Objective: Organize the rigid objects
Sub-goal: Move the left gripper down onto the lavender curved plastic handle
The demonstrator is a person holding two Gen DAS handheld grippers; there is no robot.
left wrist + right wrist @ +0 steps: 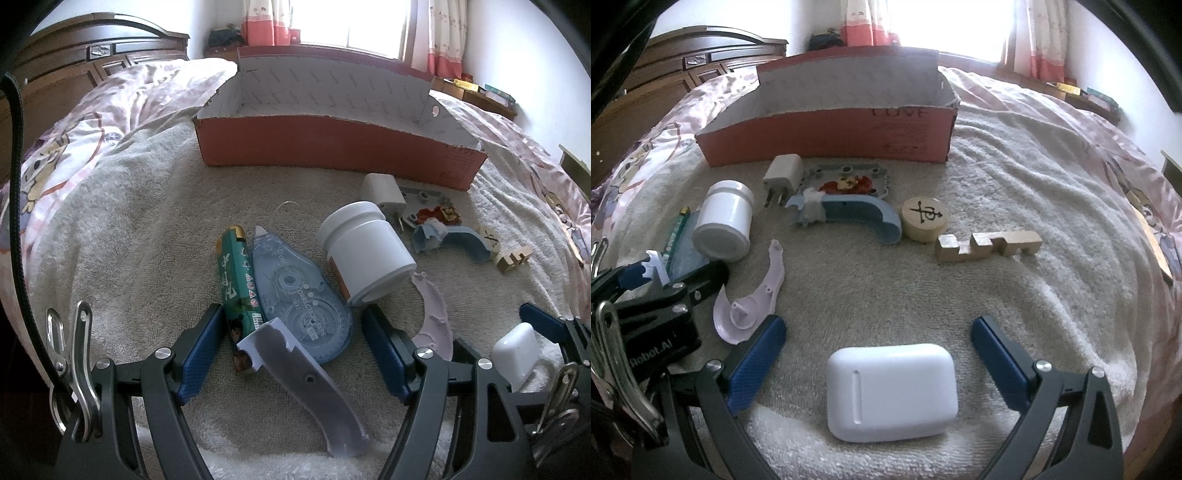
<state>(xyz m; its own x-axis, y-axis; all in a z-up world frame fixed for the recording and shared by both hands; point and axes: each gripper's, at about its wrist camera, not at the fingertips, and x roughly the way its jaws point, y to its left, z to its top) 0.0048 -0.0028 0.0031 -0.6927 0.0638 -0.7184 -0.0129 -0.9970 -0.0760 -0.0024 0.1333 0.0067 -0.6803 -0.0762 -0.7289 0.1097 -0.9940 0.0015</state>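
On a bed spread with a beige towel (pixel 1015 184), an open red cardboard box (pixel 332 144) with a white printed lining stands at the far edge; what shows of its interior holds nothing, though the floor is hidden behind the near wall. Before it lie a white jar (pixel 369 251) on its side, a clear blue correction tape dispenser (pixel 303 295), a green lighter (pixel 238 280) touching the dispenser's left edge, a pale curved plastic shell (pixel 306 387), a white plug adapter (pixel 783 173), a blue curved piece (pixel 857 218), a round wooden chess piece (pixel 924 218) and a notched wooden block (pixel 990 244). The left gripper (pixel 291 350) spreads wide around the shell, lighter and dispenser. The right gripper (pixel 879 358), equally wide, flanks a white rounded case (pixel 892 391) without touching it.
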